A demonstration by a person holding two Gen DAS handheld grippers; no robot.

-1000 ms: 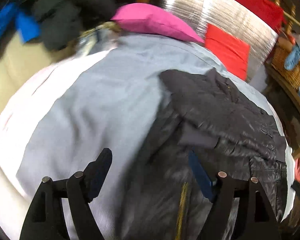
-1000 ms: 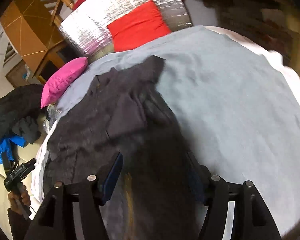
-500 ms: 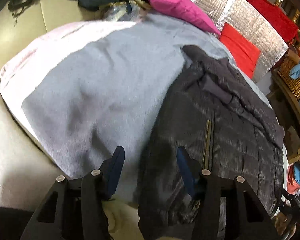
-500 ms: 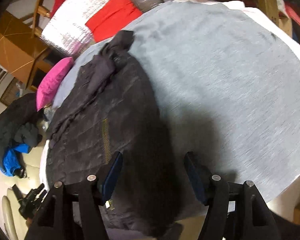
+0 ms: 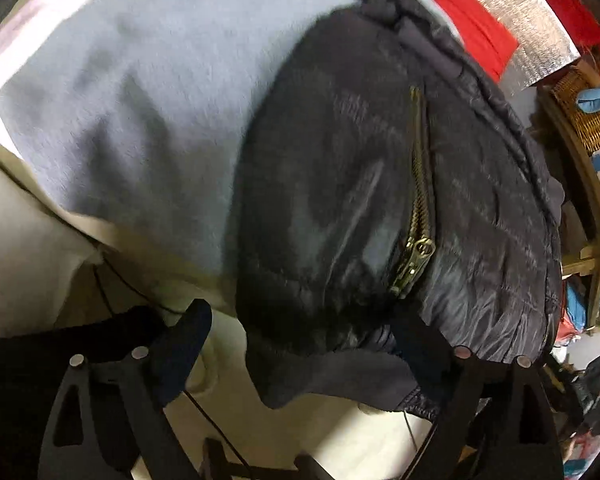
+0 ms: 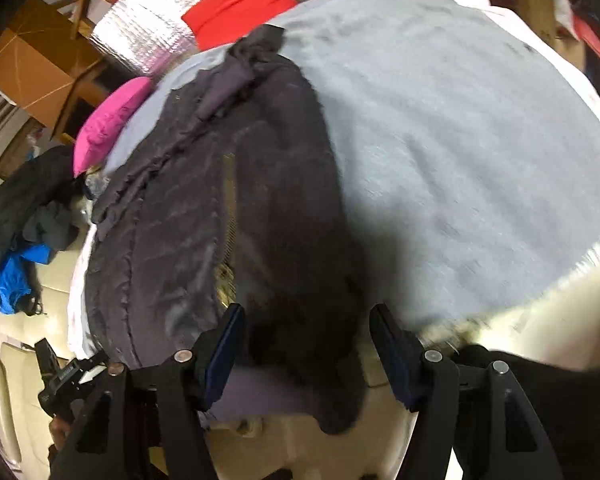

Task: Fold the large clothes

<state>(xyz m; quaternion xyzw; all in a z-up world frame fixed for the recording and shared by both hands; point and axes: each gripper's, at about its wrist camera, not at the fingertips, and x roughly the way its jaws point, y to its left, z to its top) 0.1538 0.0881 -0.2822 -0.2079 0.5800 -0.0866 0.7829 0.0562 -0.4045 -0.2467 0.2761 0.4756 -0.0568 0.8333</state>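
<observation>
cardboard box, wood shelf, wicker basket

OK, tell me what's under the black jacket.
The black jacket lies on a grey blanket; its hem overhangs the cream edge. What else the jacket covers cannot be seen.

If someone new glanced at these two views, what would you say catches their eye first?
First, the black quilted jacket, sprawled over the grey blanket with its hem hanging over the near edge and its brass zipper glinting. Next, the bright colours beyond it: a red cushion against silver foil at the far end and a pink pillow beside the jacket's collar.
</observation>
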